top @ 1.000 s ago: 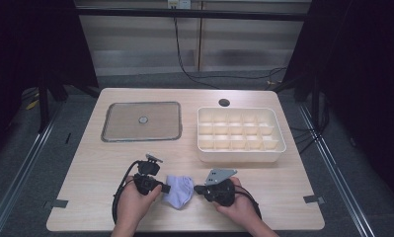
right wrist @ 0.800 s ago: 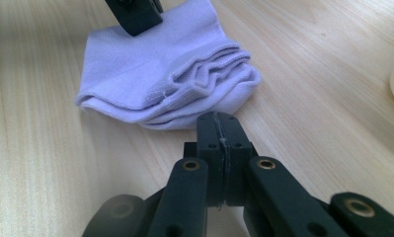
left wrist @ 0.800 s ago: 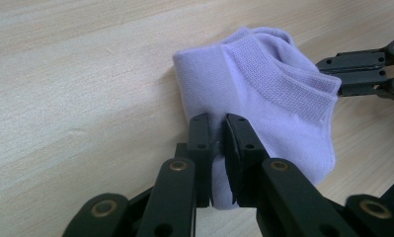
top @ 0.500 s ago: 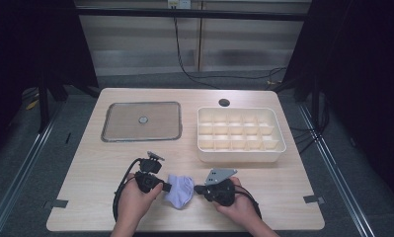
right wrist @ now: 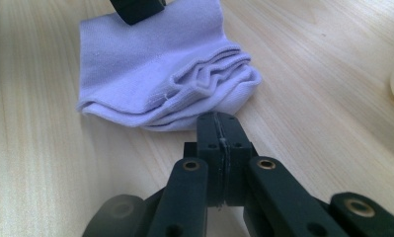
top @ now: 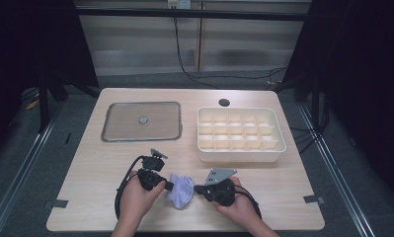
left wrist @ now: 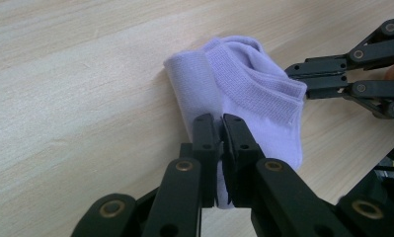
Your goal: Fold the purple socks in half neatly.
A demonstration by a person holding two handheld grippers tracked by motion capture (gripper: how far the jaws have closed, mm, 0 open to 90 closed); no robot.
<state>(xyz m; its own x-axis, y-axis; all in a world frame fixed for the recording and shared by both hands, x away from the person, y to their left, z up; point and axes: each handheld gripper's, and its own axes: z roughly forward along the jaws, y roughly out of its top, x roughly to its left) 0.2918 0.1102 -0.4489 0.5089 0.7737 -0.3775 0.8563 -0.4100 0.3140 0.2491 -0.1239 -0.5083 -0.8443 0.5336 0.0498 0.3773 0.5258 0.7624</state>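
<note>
At the table's near edge, a sock [top: 180,190] is being pinched by the left gripper [left wrist: 219,123], whose jaws have just been closing on it; the right gripper [right wrist: 219,123] is being held fully closed, empty, beside it. Folding seems underway; next, a lift toward the tray [top: 278,148] beyond.

Two hand-held grippers of black plastic are seen, the left gripper [top: 166,185] and the right gripper [top: 198,189], each built of flat linked bars joined by brass-coloured rivets [left wrist: 184,166] and ending in narrow black jaws studded with small screws. A grey three-cornered plate [top: 220,175] is mounted on top of the right gripper, and a looped black cable [top: 121,183] is trailed from the left. No sleeves are worn on the forearms.
</note>
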